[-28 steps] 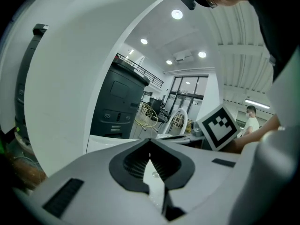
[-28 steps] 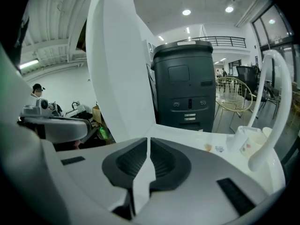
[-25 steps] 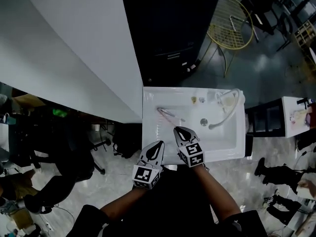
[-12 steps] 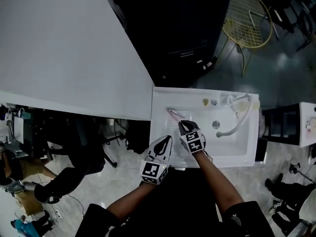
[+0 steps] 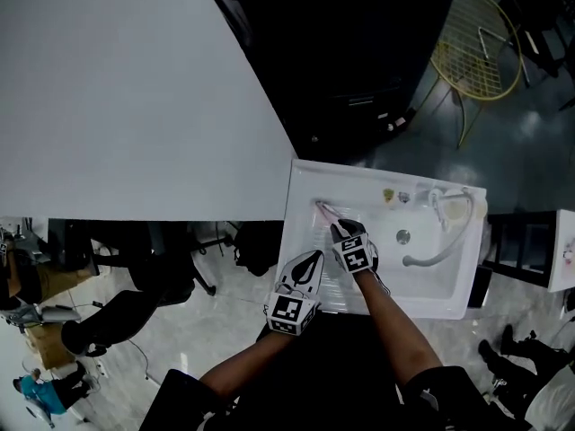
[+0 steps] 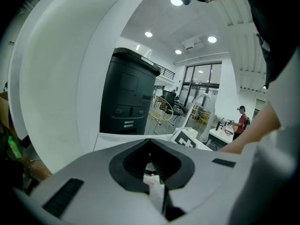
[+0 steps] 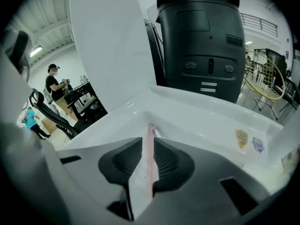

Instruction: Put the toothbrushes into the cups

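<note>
A pink toothbrush (image 5: 323, 210) lies in the left part of the white sink (image 5: 301, 187), its far end sticking out past my right gripper (image 5: 340, 229). In the right gripper view the jaws of that gripper (image 7: 149, 149) stand shut on the toothbrush (image 7: 151, 134), which runs straight between them. My left gripper (image 5: 314, 258) hovers over the sink's front edge, beside the right one. Its jaws (image 6: 152, 171) are together with only a pale sliver between them. A pale cup (image 5: 455, 206) stands at the sink's back right, by the faucet (image 5: 433, 257).
The drain (image 5: 403, 236) is in the middle of the basin, and two small stickers (image 5: 396, 196) sit on its back rim. A black cabinet (image 5: 359, 52) stands behind the sink, with a white wall (image 5: 126, 88) to the left and a yellow wire chair (image 5: 481, 57) at the back right.
The head view has shifted, so the sink sits lower and further right. My right gripper has reached forward along the basin onto the pink toothbrush. The left gripper has followed beside it.
</note>
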